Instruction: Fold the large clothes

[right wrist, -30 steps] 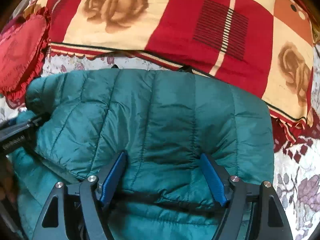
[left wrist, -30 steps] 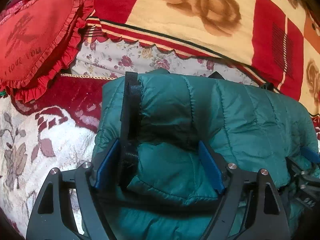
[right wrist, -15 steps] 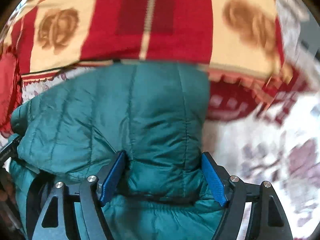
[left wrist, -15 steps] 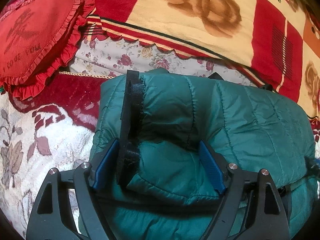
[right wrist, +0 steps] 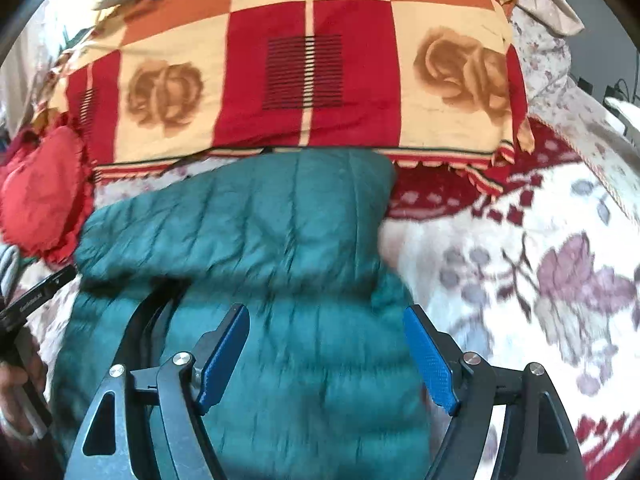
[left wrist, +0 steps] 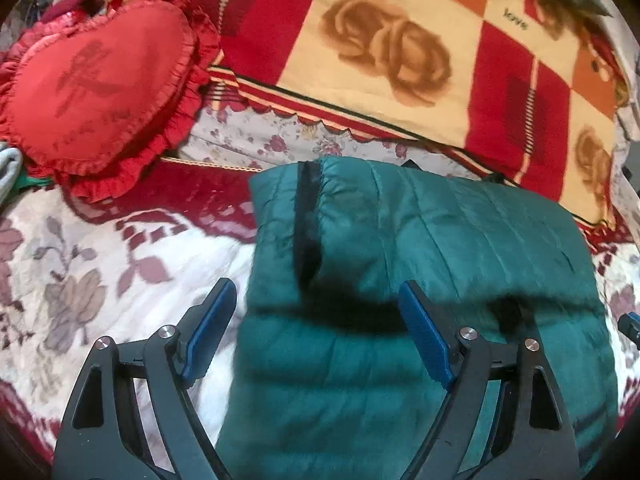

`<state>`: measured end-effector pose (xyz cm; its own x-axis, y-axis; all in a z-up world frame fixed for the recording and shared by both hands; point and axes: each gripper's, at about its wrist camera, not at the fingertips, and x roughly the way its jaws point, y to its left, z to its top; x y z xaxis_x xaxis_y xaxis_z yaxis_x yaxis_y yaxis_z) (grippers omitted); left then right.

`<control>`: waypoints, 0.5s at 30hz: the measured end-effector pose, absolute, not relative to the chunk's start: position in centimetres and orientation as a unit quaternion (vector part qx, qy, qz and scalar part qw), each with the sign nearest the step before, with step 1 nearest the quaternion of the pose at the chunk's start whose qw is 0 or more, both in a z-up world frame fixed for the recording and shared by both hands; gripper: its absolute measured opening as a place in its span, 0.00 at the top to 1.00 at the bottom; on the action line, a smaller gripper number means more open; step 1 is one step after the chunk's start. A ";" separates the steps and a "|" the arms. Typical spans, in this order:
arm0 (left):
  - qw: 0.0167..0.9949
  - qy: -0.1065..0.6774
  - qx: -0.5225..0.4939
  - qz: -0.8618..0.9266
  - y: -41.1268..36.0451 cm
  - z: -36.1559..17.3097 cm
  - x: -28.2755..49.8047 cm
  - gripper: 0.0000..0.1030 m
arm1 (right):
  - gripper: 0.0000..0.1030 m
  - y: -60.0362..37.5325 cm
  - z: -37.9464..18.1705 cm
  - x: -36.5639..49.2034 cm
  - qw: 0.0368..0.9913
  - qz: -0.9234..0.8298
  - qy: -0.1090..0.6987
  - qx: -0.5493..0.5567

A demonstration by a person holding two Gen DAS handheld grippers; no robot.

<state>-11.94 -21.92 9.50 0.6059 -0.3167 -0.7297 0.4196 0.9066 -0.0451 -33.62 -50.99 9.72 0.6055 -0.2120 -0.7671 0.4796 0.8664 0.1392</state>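
A teal quilted puffer jacket (left wrist: 420,248) lies folded on the bed, its far half doubled over the near half, with a black zipper strip (left wrist: 306,216) along its left edge. It also shows in the right wrist view (right wrist: 256,240). My left gripper (left wrist: 316,328) is open and empty, above the jacket's near left part. My right gripper (right wrist: 326,356) is open and empty, above the jacket's near right part. The left gripper's body (right wrist: 32,304) shows at the left edge of the right wrist view.
A red heart-shaped ruffled cushion (left wrist: 92,88) lies at the far left. A red and cream rose-print blanket (left wrist: 380,52) lies behind the jacket. The bedspread (left wrist: 100,272) is white with maroon flowers, and shows to the right in the right wrist view (right wrist: 540,272).
Both grippers have pulled back and up from the folded jacket; the fabric that bulged between their fingers now lies flat on the bed. The right view has swung back to the right.
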 end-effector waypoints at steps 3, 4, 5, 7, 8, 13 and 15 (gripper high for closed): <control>0.901 0.381 0.068 -0.197 -19.9 9.8 -14.5 0.19 | 0.26 -49.3 9.6 -36.1 0.880 -0.188 0.405 0.162; 0.902 0.379 0.067 -0.196 -19.3 9.8 -15.2 0.19 | 0.26 -48.9 9.4 -36.9 0.880 -0.187 0.405 0.160; 0.902 0.381 0.066 -0.194 -18.5 9.6 -16.0 0.19 | 0.26 -48.3 9.2 -37.7 0.880 -0.185 0.407 0.159; 0.899 0.387 0.064 -0.194 -17.4 9.2 -17.2 0.19 | 0.25 -47.4 8.6 -38.9 0.877 -0.183 0.416 0.156; 0.899 0.388 0.062 -0.194 -17.0 9.0 -17.7 0.19 | 0.25 -46.9 8.3 -39.6 0.876 -0.183 0.419 0.153; 0.904 0.379 0.069 -0.185 -14.6 8.4 -20.9 0.19 | 0.25 -45.3 7.4 -42.1 0.875 -0.178 0.421 0.159; 0.906 0.375 0.070 -0.183 -13.8 8.3 -21.9 0.19 | 0.25 -44.8 7.3 -43.0 0.876 -0.180 0.419 0.159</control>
